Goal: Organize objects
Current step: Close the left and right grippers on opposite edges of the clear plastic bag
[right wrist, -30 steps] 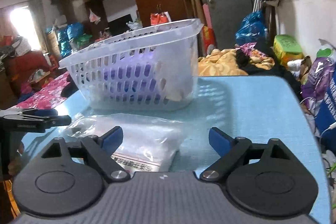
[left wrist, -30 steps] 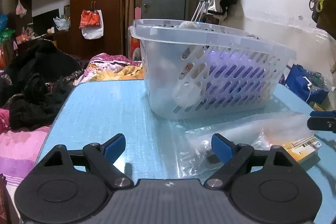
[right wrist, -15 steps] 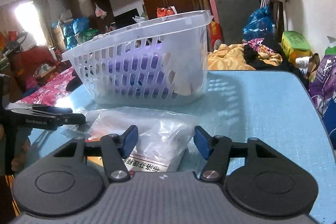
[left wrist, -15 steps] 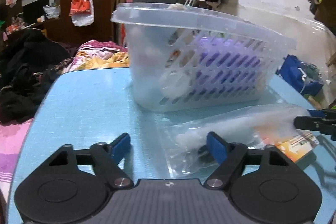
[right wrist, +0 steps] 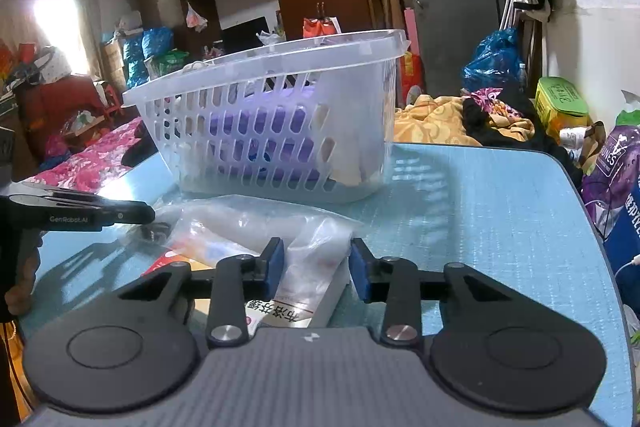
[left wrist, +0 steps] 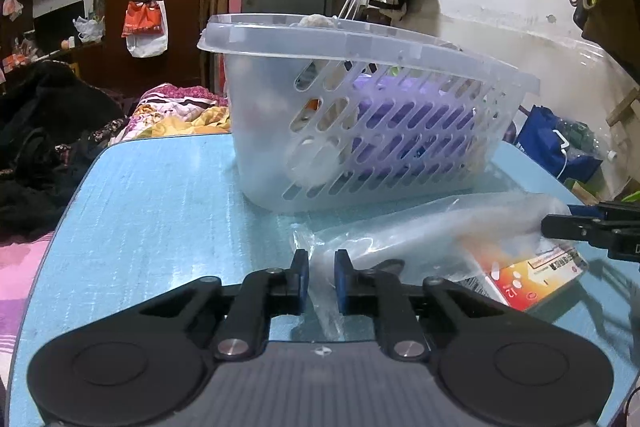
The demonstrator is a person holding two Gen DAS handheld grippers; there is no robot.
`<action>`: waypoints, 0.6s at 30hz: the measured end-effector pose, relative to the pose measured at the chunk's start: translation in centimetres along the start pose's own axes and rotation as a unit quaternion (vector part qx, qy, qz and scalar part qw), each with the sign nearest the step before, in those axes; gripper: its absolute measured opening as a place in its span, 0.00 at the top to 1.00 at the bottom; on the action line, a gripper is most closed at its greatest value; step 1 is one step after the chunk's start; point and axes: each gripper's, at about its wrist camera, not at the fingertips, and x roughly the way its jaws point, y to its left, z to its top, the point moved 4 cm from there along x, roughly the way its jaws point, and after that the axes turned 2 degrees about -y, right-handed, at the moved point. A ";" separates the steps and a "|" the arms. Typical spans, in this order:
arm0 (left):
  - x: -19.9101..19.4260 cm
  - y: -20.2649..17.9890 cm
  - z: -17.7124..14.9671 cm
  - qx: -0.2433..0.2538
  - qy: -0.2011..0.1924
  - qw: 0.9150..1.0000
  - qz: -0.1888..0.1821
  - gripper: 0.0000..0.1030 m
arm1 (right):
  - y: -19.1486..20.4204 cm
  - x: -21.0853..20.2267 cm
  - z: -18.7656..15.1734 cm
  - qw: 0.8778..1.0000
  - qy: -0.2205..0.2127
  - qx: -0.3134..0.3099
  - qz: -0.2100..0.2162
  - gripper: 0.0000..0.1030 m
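A clear plastic bag (left wrist: 432, 231) with a medicine box (left wrist: 528, 279) inside lies on the blue table, in front of a translucent slotted basket (left wrist: 360, 115) holding purple and white items. My left gripper (left wrist: 321, 281) is nearly shut, its pads pinching the bag's near corner. My right gripper (right wrist: 316, 273) is closed on the opposite end of the bag (right wrist: 256, 227) and the box (right wrist: 296, 303). The basket (right wrist: 280, 123) stands just behind. Each gripper shows at the other view's edge.
The blue table (left wrist: 152, 211) ends at a rounded left edge. Bedding and dark clothes (left wrist: 48, 131) lie beyond it. Bags (right wrist: 616, 179) stand past the table's right edge (right wrist: 576, 195). A wall with hanging clothes is behind the basket.
Both grippers moved forward to the bag and closed from wide open, the left onto its corner, the right around the bag and box end.
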 end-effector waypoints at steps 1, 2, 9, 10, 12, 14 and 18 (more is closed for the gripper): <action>0.0 0.0 0.0 0.000 0.001 1.000 0.000 0.82 | 0.0 0.0 0.0 1.000 0.000 0.000 0.000 0.62; 0.1 0.2 -0.1 0.001 0.003 1.000 0.001 0.81 | 0.0 0.0 0.0 1.000 0.000 0.000 0.000 0.62; 0.1 0.5 -0.2 0.000 0.005 1.000 0.002 0.74 | 0.0 0.0 0.0 1.000 0.002 0.002 0.002 0.62; 0.1 0.5 -0.2 0.004 0.005 1.000 0.003 0.73 | 0.0 0.0 0.0 1.000 0.002 0.002 0.002 0.62; 0.1 0.6 -0.2 0.002 0.006 1.000 0.001 0.73 | 0.0 0.0 0.1 1.000 0.002 0.001 0.002 0.63; 0.1 1.0 -0.1 -0.021 0.005 1.000 -0.004 0.75 | 0.0 0.0 0.1 1.000 0.001 0.001 0.002 0.64; -0.1 1.5 -0.2 -0.029 -0.005 1.000 0.002 0.95 | 0.0 -0.2 0.2 1.000 -0.001 -0.002 0.001 0.65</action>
